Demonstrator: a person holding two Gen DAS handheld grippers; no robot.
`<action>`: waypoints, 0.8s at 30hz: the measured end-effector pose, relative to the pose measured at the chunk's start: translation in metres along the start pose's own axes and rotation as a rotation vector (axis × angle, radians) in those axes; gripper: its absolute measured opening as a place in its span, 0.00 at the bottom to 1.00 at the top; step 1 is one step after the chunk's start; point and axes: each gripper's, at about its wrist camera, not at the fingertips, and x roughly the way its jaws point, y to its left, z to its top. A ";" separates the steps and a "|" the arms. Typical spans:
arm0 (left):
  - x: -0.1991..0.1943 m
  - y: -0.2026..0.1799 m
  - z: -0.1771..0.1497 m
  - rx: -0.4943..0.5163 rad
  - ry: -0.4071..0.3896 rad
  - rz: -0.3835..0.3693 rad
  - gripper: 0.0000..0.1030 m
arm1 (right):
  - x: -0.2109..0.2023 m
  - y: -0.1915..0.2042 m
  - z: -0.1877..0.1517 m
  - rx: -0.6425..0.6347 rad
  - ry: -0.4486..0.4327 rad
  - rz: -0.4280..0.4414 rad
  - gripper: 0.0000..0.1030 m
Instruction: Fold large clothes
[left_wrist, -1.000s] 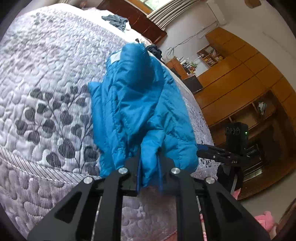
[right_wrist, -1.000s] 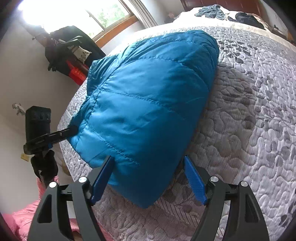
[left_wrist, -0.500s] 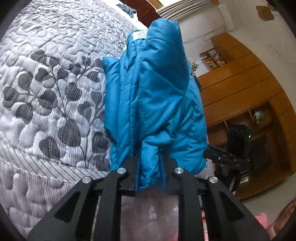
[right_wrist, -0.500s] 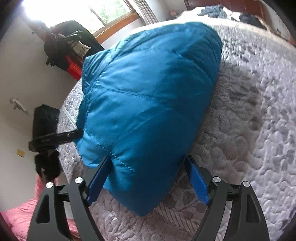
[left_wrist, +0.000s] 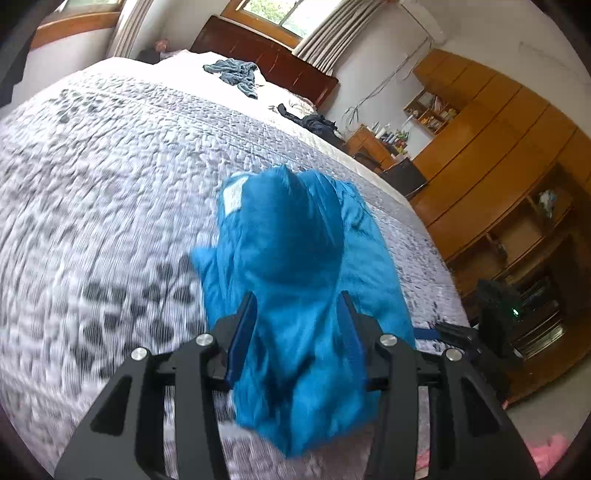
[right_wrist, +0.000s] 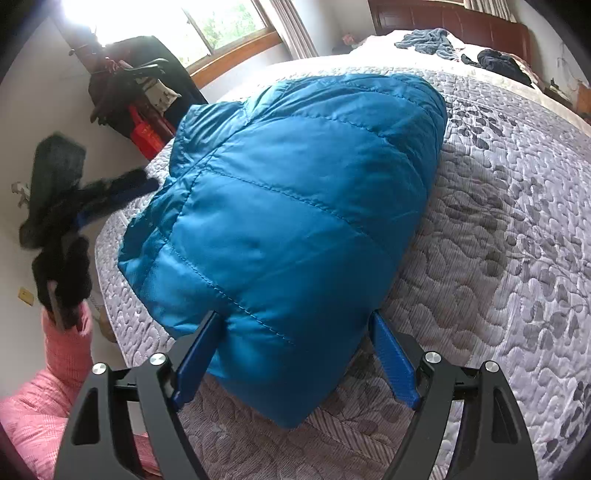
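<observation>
A blue padded jacket (right_wrist: 295, 229) is lying bunched in a thick mound on the grey leaf-patterned quilt (right_wrist: 509, 236) that is covering the bed, near the bed's edge. In the right wrist view it is filling the centre of the frame, its stitched panels facing the camera and its near end reaching down between the fingers. The right gripper (right_wrist: 295, 354) is standing released, its two blue pads (right_wrist: 393, 360) spread wide on either side of the jacket's near end; whether they are touching the fabric I cannot tell.

In the left wrist view, which is blurring with motion, the same jacket is sitting in the lower middle of the frame, with a pale label (left_wrist: 233, 195) showing at its far upper left. The left gripper (left_wrist: 297, 325) is also standing wide apart, loose fabric hanging between its fingers and spilling down over the frame below them.

At the left edge of the right wrist view, the other gripper is appearing as a dark blur, held by a gloved hand (right_wrist: 61, 273) coming out of a pink sleeve (right_wrist: 48, 384). Other clothes (left_wrist: 234, 75) are lying crumpled at the far end of the bed, in the upper middle of the left view, in front of a dark wooden headboard (left_wrist: 266, 55). Wooden cabinets (left_wrist: 491, 155) are filling the right side.
</observation>
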 end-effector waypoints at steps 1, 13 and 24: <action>0.005 -0.002 0.004 0.000 0.003 0.009 0.43 | -0.001 0.000 -0.001 0.000 0.000 0.001 0.79; 0.040 0.002 0.057 0.000 0.043 0.029 0.47 | 0.003 -0.002 0.004 -0.012 0.007 -0.006 0.81; 0.057 0.027 0.061 -0.038 0.082 0.012 0.23 | 0.005 -0.004 0.007 -0.016 0.005 0.002 0.82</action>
